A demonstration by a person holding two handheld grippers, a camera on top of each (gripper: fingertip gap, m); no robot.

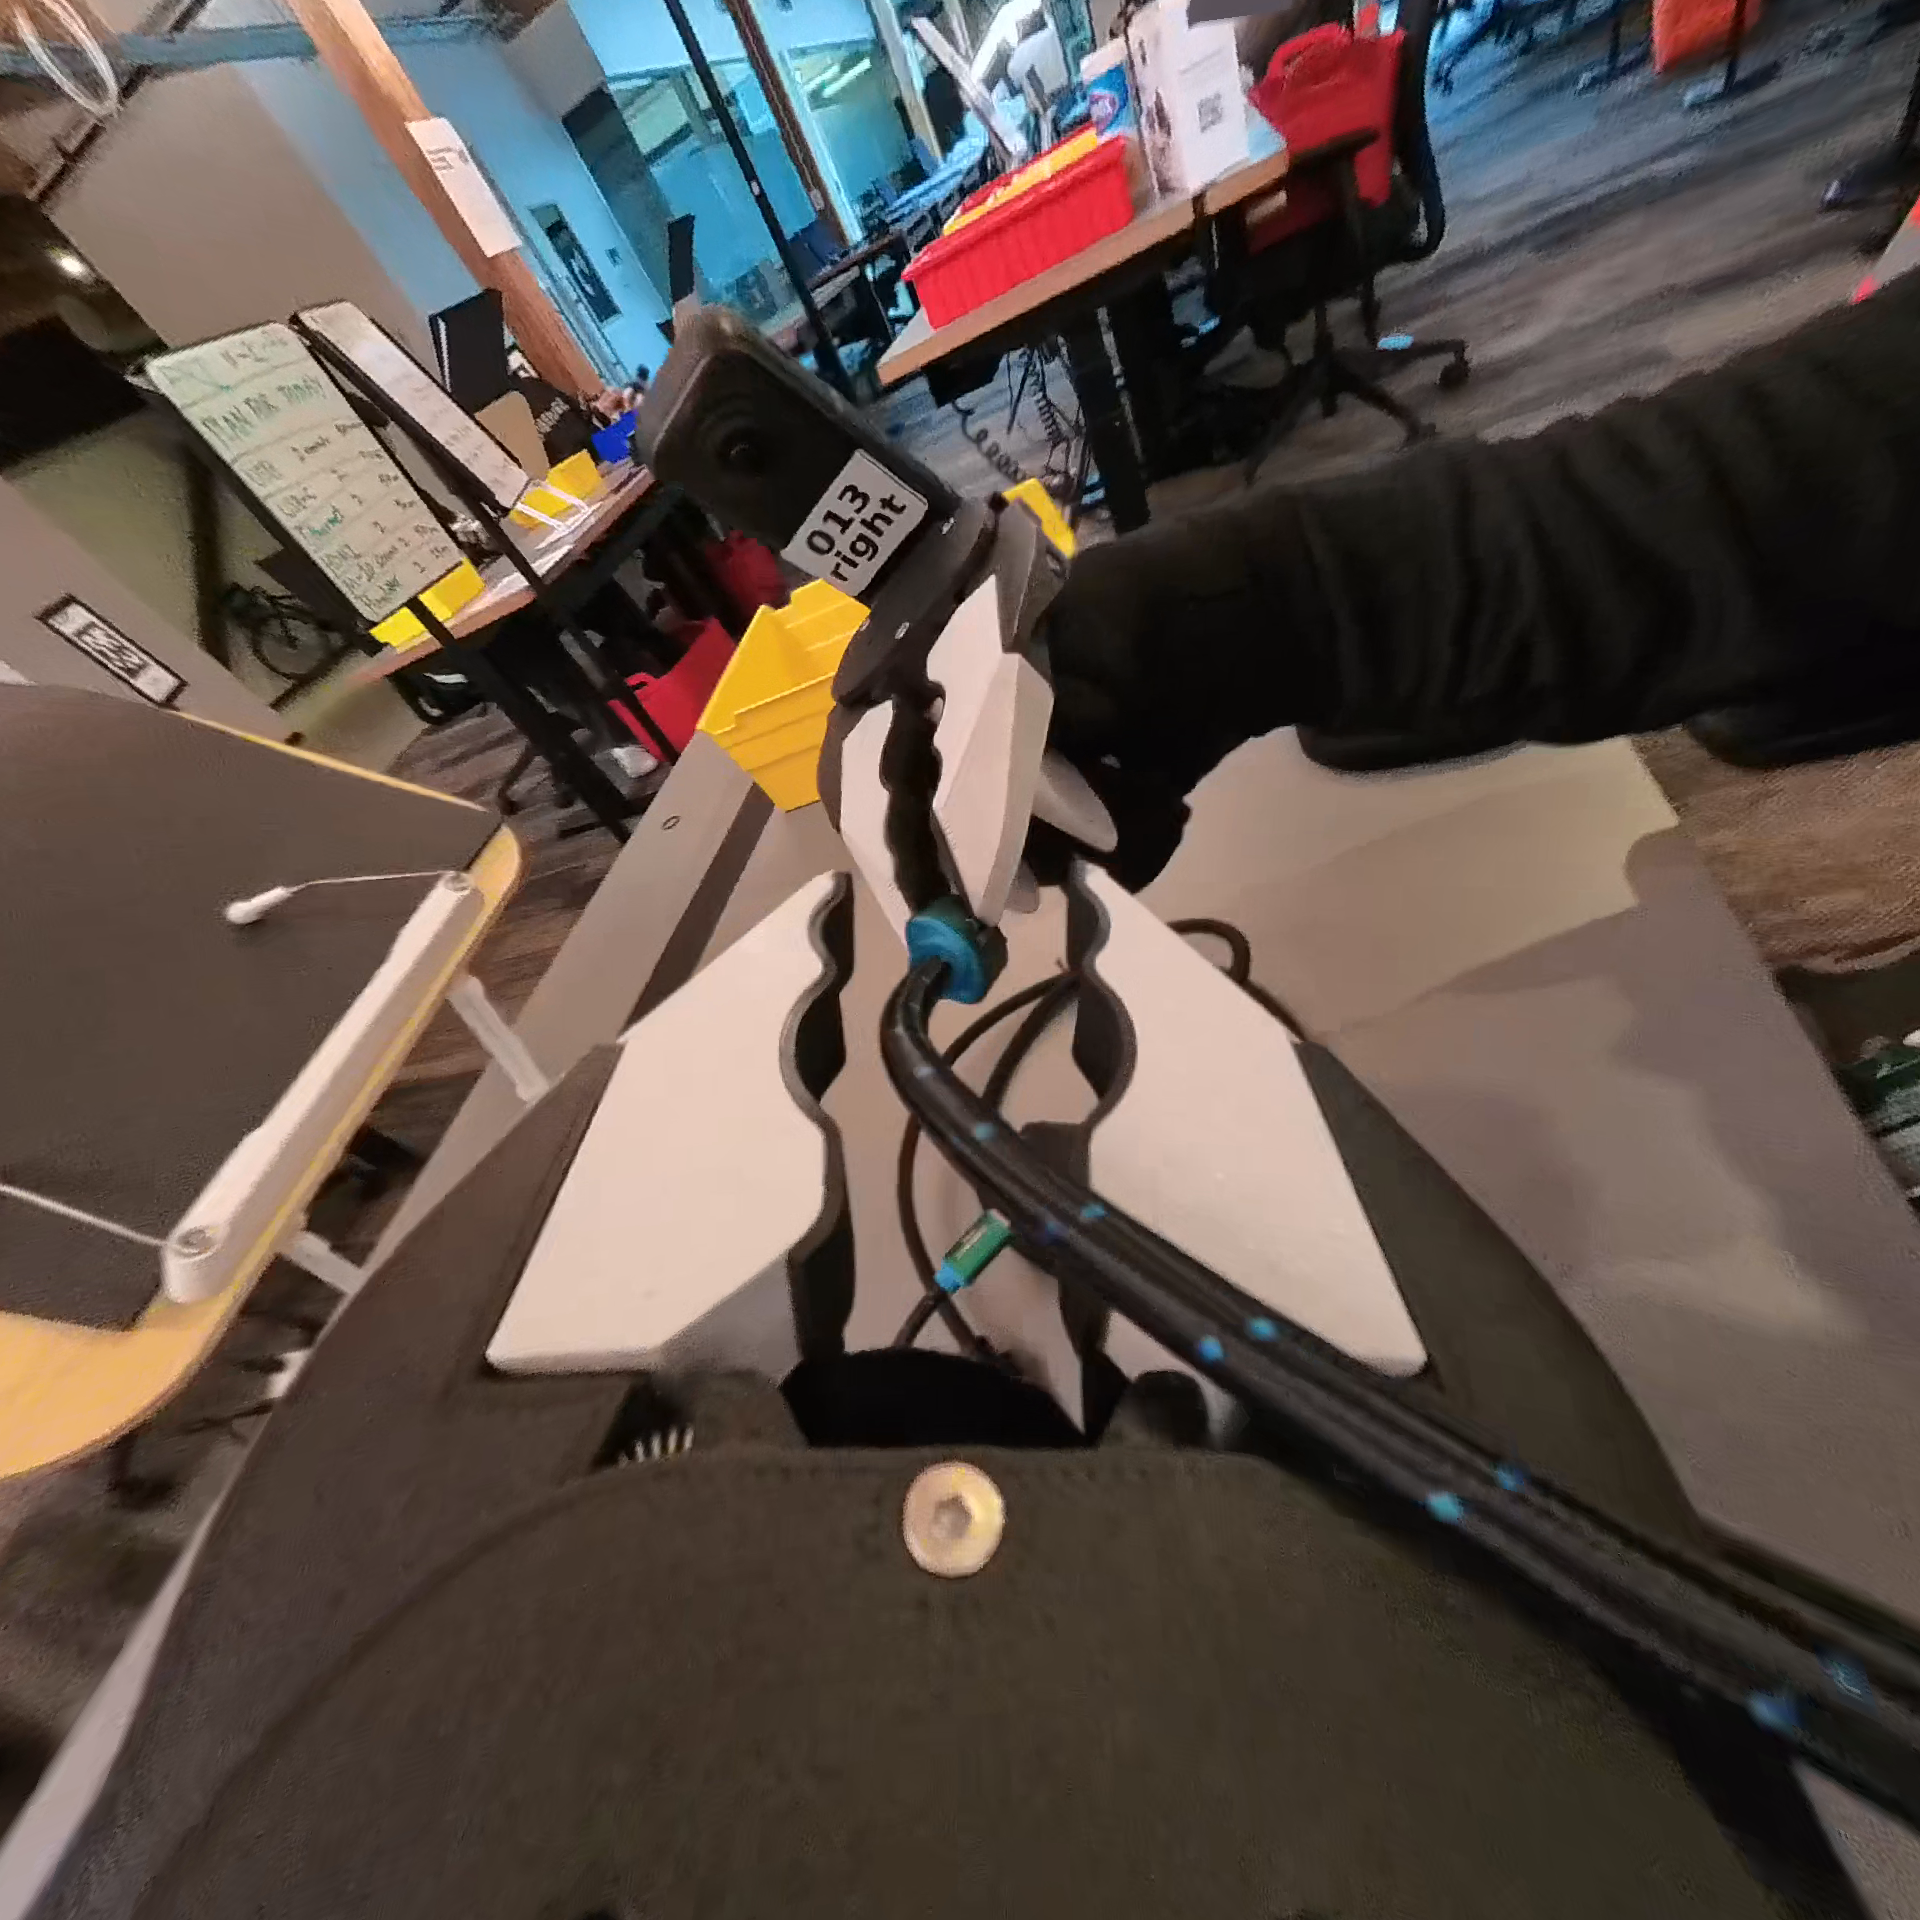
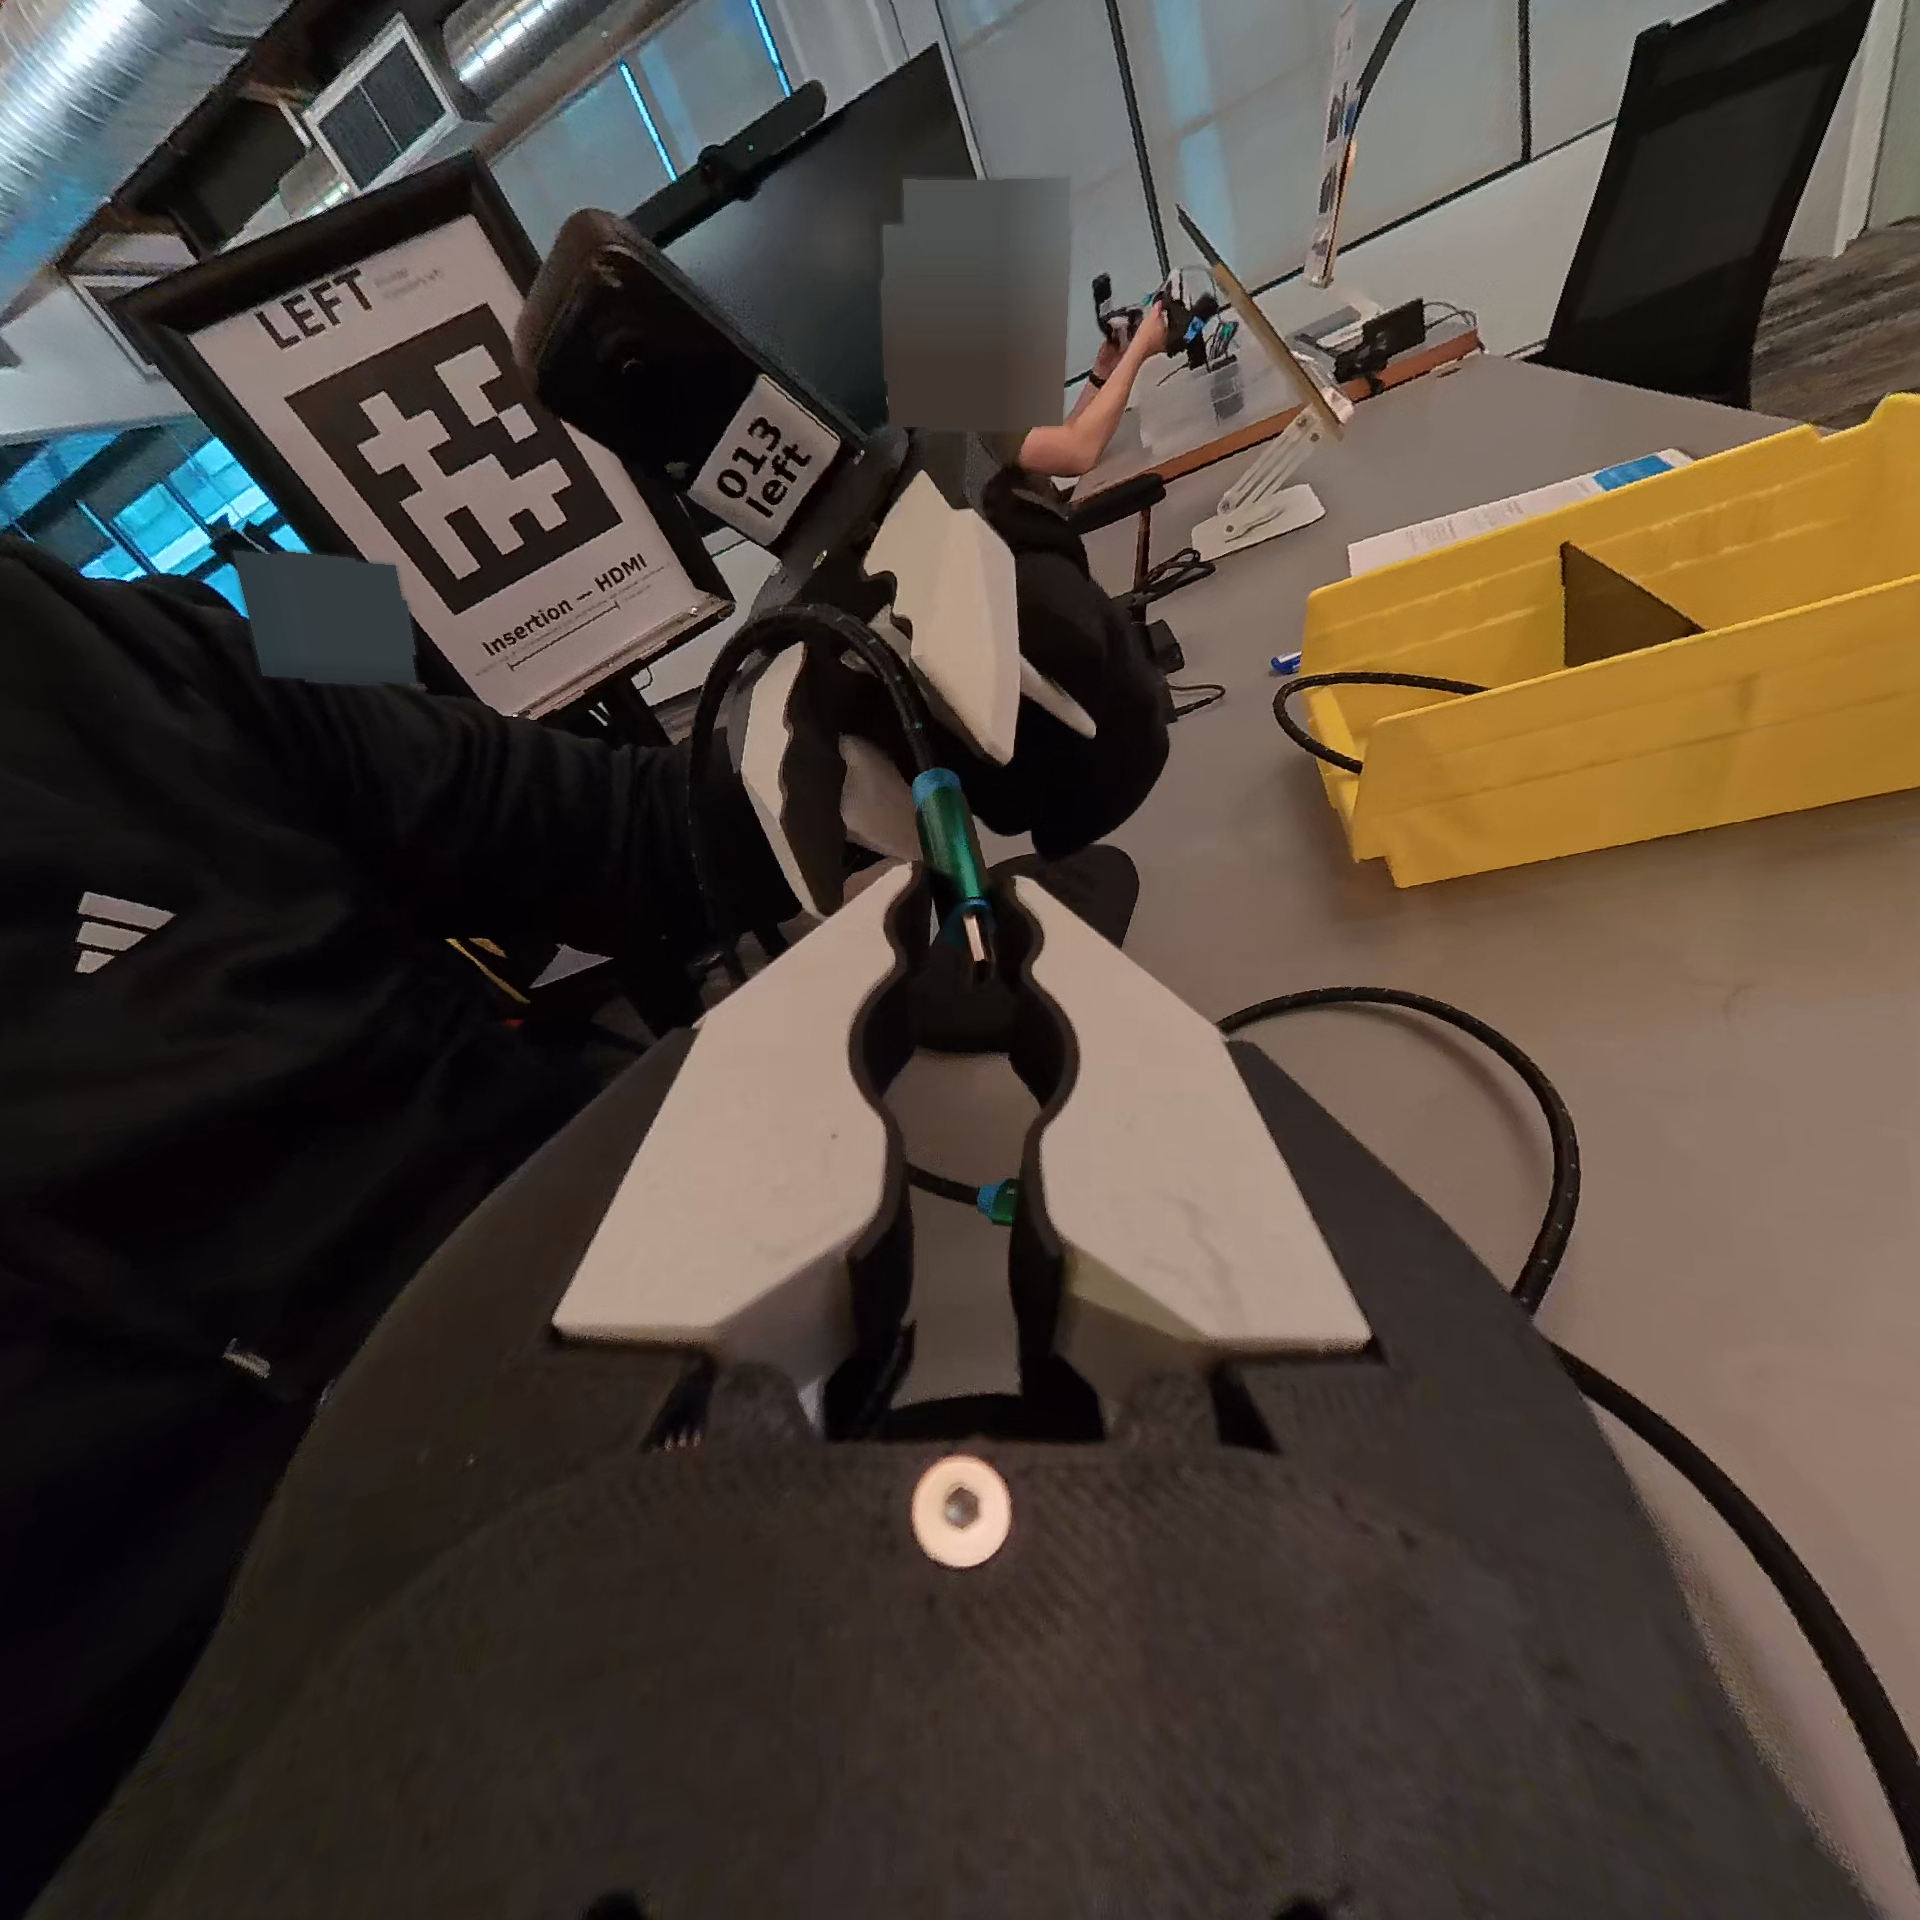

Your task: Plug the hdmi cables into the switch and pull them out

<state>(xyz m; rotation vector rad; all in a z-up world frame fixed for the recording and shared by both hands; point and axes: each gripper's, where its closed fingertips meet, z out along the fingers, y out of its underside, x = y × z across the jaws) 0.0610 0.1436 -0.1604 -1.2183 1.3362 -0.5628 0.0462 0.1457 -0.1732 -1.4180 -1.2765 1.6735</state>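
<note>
My right gripper (image 2: 964,883) is shut on the tip end of a green-and-blue hdmi plug (image 2: 951,852), whose metal tip points back between my fingers. In the left wrist view the right gripper (image 1: 935,904) holds the plug's blue collar (image 1: 940,951) at its fingertips. The plug's black braided cable (image 1: 1143,1247) runs back between the spread fingers of my left gripper (image 1: 958,888), which is open. In the right wrist view the left gripper (image 2: 904,821) is just beyond the plug, with the cable arching through it. A second green plug (image 2: 1000,1205) lies on the table below. I cannot pick out the switch.
The grey table (image 2: 1455,987) carries a yellow bin (image 2: 1610,727) at the right and a loose black cable (image 2: 1548,1143). A framed sign (image 2: 436,457) stands behind the left gripper. A small yellow bin (image 1: 779,707) sits at the table's far corner. A person works at a far desk. The tips of both grippers are at nearly the same place.
</note>
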